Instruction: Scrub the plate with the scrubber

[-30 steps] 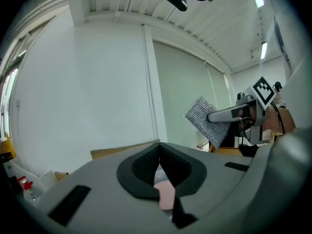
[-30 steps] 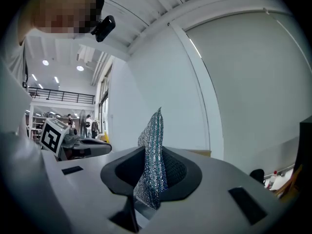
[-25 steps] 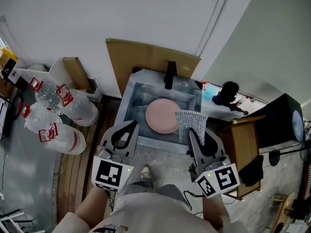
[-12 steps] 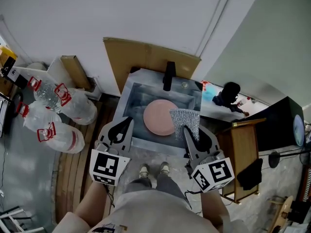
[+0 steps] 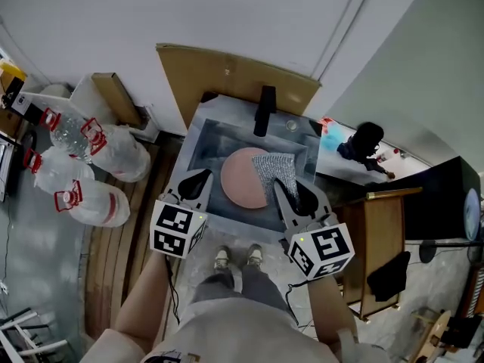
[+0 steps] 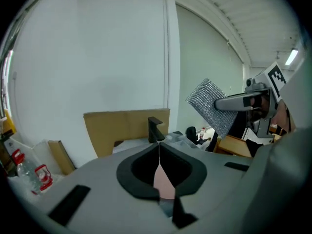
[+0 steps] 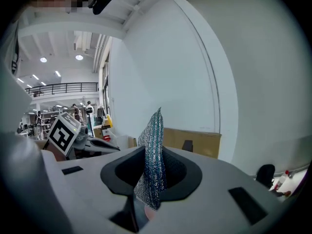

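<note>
A round pink plate (image 5: pixel 240 178) lies in a grey metal sink (image 5: pixel 198 138). The right claw (image 5: pixel 286 195) is clamped on the edge of a silver mesh scrubber (image 5: pixel 271 169), seemingly light and floppy, just over the plate. The left claw (image 5: pixel 198 181) is closed, empty.

No legible words, brand names or numbers appear in any view. The only sign-like marks are black-and-white square coded patterns, one on each face of the white marker cube (image 5: pixel 178 229) at the rear of the left claw (image 5: pixel 200 178) and of the matching white cube (image 5: pixel 321 251) at the rear of the right claw (image 5: pixel 281 187); they carry no letters or digits. Well to the left of the left claw, clear plastic water bottles (image 5: pixel 83 203) lie on the floor, each bearing a red-and-white label (image 5: pixel 66 197) whose print is too small to read.
</note>
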